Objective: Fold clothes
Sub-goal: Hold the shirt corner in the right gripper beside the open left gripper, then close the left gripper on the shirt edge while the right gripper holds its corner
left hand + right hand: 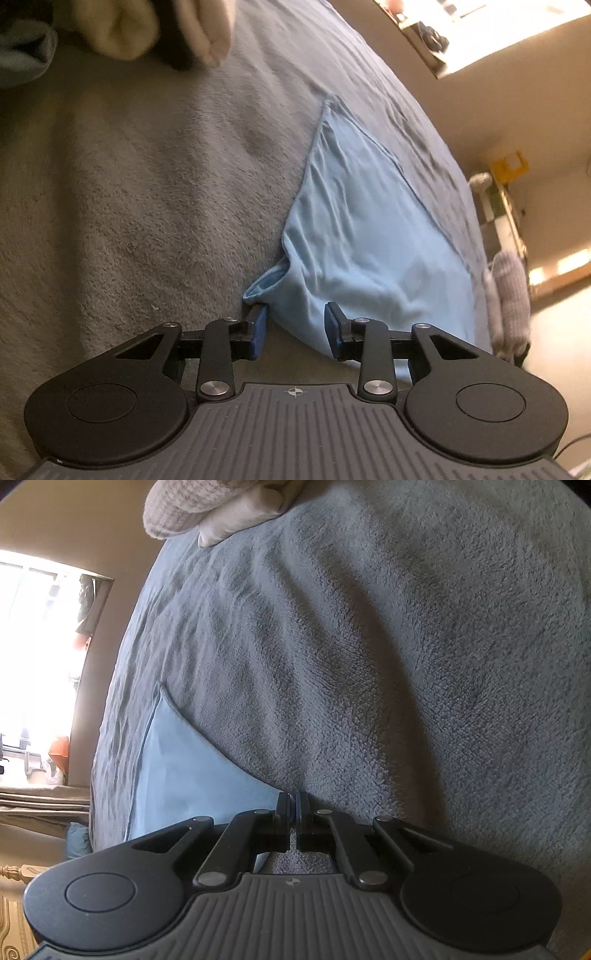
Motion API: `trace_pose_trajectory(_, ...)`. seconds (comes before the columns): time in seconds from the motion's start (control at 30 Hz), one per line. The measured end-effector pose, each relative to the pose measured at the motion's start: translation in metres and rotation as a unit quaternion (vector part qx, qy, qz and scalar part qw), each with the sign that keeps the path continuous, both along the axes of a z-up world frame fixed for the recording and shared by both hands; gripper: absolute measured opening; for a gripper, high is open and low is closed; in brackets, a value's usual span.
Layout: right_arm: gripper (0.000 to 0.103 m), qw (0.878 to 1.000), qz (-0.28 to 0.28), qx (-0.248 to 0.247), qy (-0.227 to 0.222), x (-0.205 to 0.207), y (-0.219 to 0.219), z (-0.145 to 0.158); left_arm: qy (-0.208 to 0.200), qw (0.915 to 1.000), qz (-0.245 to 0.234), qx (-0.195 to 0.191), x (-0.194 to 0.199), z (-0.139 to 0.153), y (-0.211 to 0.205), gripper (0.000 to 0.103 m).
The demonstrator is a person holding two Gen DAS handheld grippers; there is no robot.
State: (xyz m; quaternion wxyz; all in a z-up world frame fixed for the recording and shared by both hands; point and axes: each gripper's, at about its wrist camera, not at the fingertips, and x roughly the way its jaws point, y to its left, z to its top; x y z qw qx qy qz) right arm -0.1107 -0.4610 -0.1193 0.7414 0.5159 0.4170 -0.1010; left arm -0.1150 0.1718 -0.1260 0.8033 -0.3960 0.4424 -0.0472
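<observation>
A light blue garment (362, 229) lies spread on the grey fleece blanket (140, 192) that covers the bed. My left gripper (295, 325) stands open low over its near edge. One blue pad (258, 328) sits just below a sleeve-like opening (264, 286) and the other pad (334, 328) lies over the cloth, neither pressing. In the right wrist view the garment (184, 771) runs in a straight edge up to my right gripper (294, 803), whose jaws are shut on that edge.
Folded cream clothes (147, 26) lie at the far end of the bed, seen again as a white pile (207, 509). A teal cloth (22, 55) sits at the top left. A grey knitted item (511, 295) hangs at the bed's right edge. A bright window (37, 664) lies beyond.
</observation>
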Motion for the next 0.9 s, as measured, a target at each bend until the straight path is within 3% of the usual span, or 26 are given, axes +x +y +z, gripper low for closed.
trace_pose_trajectory(0.2, 0.002, 1.0, -0.001, 0.003, -0.001, 0.0, 0.0, -0.001, 0.007, 0.999, 0.035, -0.028, -0.003, -0.003, 0.006, 0.03)
trace_pose_trajectory(0.43, 0.002, 1.0, 0.001, 0.005, -0.001, 0.004, -0.003, -0.004, -0.001, 0.9983, 0.056, -0.014, -0.006, 0.002, 0.017, 0.032)
trace_pose_trajectory(0.6, 0.002, 1.0, 0.001, 0.003, -0.001, 0.002, -0.002, -0.004, 0.016, 0.9981, 0.038, -0.046, 0.003, -0.01, 0.016, 0.033)
trace_pose_trajectory(0.7, 0.002, 1.0, 0.0, 0.003, 0.001, 0.003, -0.002, -0.003, 0.013, 0.9986, 0.025, -0.045, 0.004, -0.009, 0.011, 0.033)
trace_pose_trajectory(0.73, 0.002, 1.0, 0.0, 0.001, 0.001, 0.003, -0.002, -0.002, 0.014, 0.9989, 0.024, -0.038, 0.005, -0.008, 0.01, 0.032)
trace_pose_trajectory(0.8, 0.002, 1.0, 0.002, -0.004, 0.0, 0.003, -0.001, 0.0, 0.017, 0.9994, 0.021, -0.024, 0.006, -0.006, 0.008, 0.018)
trace_pose_trajectory(0.83, 0.002, 1.0, 0.003, -0.007, -0.002, 0.003, -0.001, 0.001, 0.018, 0.9995, 0.019, -0.017, 0.006, -0.005, 0.008, 0.006)
trace_pose_trajectory(0.9, 0.002, 1.0, 0.004, -0.014, -0.005, 0.003, 0.0, 0.004, 0.018, 0.9997, 0.017, 0.0, 0.006, 0.0, 0.006, 0.004)
